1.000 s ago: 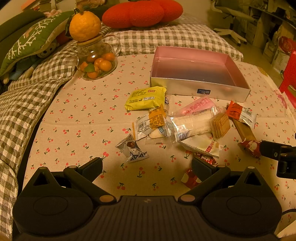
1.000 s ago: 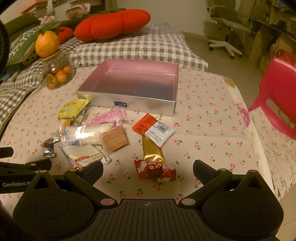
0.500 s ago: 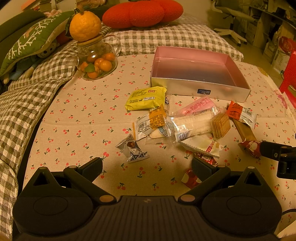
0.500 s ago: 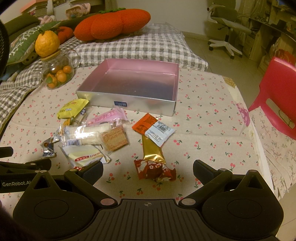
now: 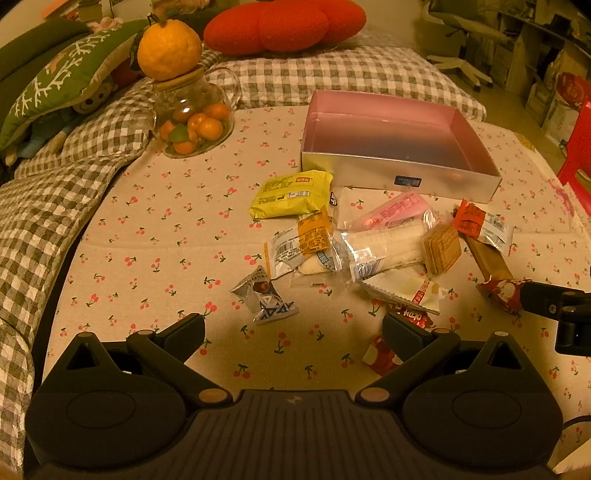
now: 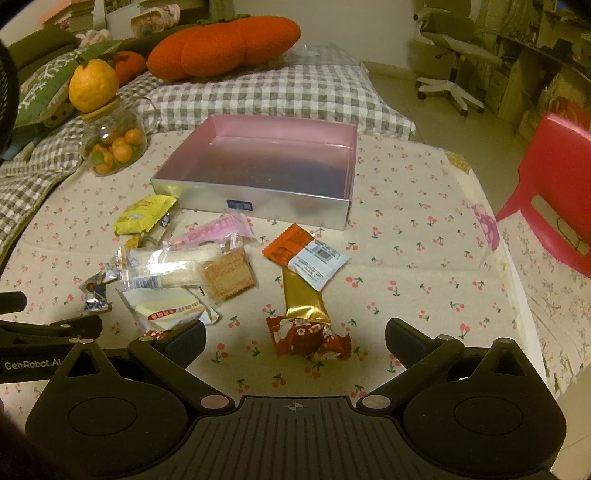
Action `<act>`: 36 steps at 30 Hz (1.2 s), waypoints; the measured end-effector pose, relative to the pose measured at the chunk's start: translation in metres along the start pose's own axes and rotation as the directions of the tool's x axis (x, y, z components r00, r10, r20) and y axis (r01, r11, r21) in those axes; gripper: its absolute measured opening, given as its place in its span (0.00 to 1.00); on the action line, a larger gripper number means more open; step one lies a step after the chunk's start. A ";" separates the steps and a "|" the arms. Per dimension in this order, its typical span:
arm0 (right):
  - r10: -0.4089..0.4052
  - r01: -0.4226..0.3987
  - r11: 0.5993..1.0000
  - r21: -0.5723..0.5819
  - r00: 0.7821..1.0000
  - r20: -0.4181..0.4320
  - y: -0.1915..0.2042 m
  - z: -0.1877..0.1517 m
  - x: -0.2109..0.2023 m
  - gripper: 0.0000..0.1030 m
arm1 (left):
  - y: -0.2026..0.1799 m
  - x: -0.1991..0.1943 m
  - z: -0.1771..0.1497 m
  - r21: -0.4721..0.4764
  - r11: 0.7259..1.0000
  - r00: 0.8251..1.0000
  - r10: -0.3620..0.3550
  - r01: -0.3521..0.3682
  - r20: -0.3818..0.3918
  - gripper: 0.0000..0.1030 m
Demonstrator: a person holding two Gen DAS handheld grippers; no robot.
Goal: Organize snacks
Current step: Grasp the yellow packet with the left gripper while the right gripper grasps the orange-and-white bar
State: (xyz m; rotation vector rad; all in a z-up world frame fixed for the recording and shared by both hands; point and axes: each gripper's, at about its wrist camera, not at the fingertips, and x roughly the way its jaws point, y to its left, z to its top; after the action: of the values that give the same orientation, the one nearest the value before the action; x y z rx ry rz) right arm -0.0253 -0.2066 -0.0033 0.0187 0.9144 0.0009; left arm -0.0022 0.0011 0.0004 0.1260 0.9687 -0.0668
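Note:
Several snack packets lie in a loose pile on the cherry-print cloth in front of an empty pink-lined box (image 5: 400, 173) (image 6: 258, 201). Among them are a yellow packet (image 5: 291, 194) (image 6: 144, 214), a small silver packet (image 5: 264, 295), a clear cracker pack (image 5: 388, 247) (image 6: 177, 269), an orange-and-white packet (image 6: 306, 253) and a gold-and-red bar (image 6: 304, 317) (image 5: 493, 271). My left gripper (image 5: 293, 328) is open and empty, just short of the silver packet. My right gripper (image 6: 295, 339) is open and empty, with the red end of the bar between its fingertips.
A glass jar of small oranges (image 5: 192, 118) with a big citrus on top stands at the back left. Checked bedding and cushions (image 5: 280, 18) lie behind. A red plastic chair (image 6: 554, 184) stands off the right edge. The right gripper's finger shows at the left wrist view's right edge (image 5: 554, 299).

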 end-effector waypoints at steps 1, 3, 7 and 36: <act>-0.002 0.002 1.000 0.001 1.000 0.000 -0.001 0.001 0.000 1.00 | 0.000 0.001 0.000 -0.002 1.000 1.000 -0.005 0.005 -0.002 1.00; -0.007 0.007 1.000 0.002 1.000 -0.001 -0.003 0.003 0.001 1.00 | 0.003 0.002 0.000 -0.014 1.000 1.000 -0.023 0.023 -0.003 1.00; -0.022 0.022 0.999 -0.026 1.000 0.007 -0.008 0.009 0.004 1.00 | 0.005 0.002 0.004 -0.012 0.999 0.999 -0.051 0.051 0.010 1.00; 0.185 -0.187 0.982 -0.012 0.979 -0.086 -0.061 0.068 0.088 0.99 | 0.043 0.104 0.087 -0.076 0.973 0.974 -0.223 0.220 -0.042 0.93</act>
State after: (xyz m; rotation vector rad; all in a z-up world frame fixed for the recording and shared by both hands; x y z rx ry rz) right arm 0.0815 -0.2679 -0.0322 0.0857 0.9945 0.1862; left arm 0.1320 0.0314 -0.0332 -0.0469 1.0318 -0.2351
